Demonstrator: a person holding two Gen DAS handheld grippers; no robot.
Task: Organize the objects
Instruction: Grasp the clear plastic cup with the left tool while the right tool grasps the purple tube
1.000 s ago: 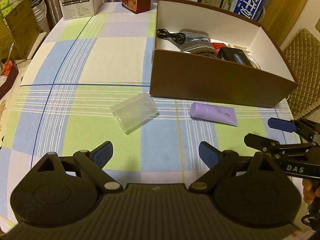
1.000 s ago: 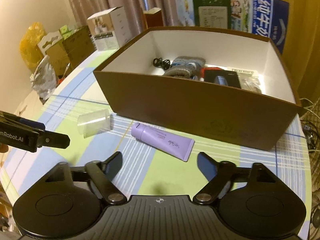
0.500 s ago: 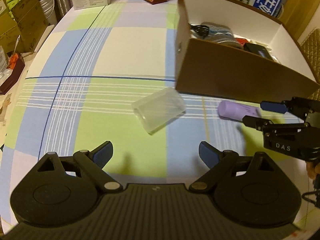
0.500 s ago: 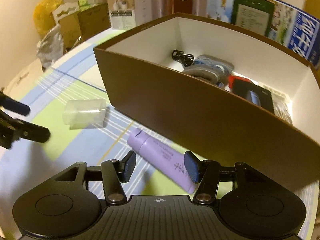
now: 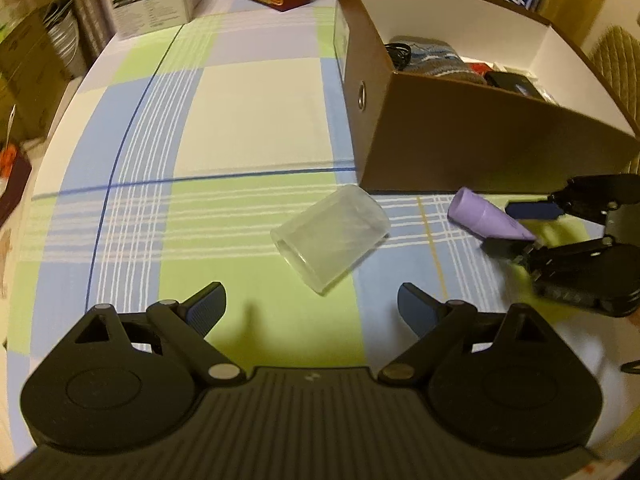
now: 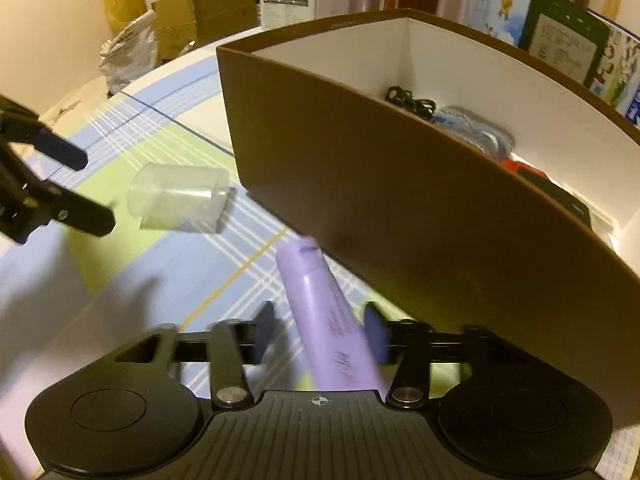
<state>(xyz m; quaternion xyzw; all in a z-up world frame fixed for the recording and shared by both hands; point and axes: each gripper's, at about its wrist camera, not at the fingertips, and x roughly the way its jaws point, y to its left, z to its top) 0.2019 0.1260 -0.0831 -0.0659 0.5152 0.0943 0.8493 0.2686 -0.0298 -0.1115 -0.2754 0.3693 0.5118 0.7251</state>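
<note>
A clear plastic case lies on the checked tablecloth just ahead of my open, empty left gripper; it also shows in the right wrist view. A purple tube lies on the cloth beside the brown box. My right gripper has its fingers on either side of the tube, with a small gap still showing on the left. In the left wrist view the tube sits between the right gripper's fingers.
The brown box holds a black cable, a knitted item and dark items. Cartons and books stand at the table's far edge. A cushioned chair is at the right.
My right gripper has moved forward over the purple tube and narrowed its fingers around it. My left gripper has moved closer to the clear case, still open.
</note>
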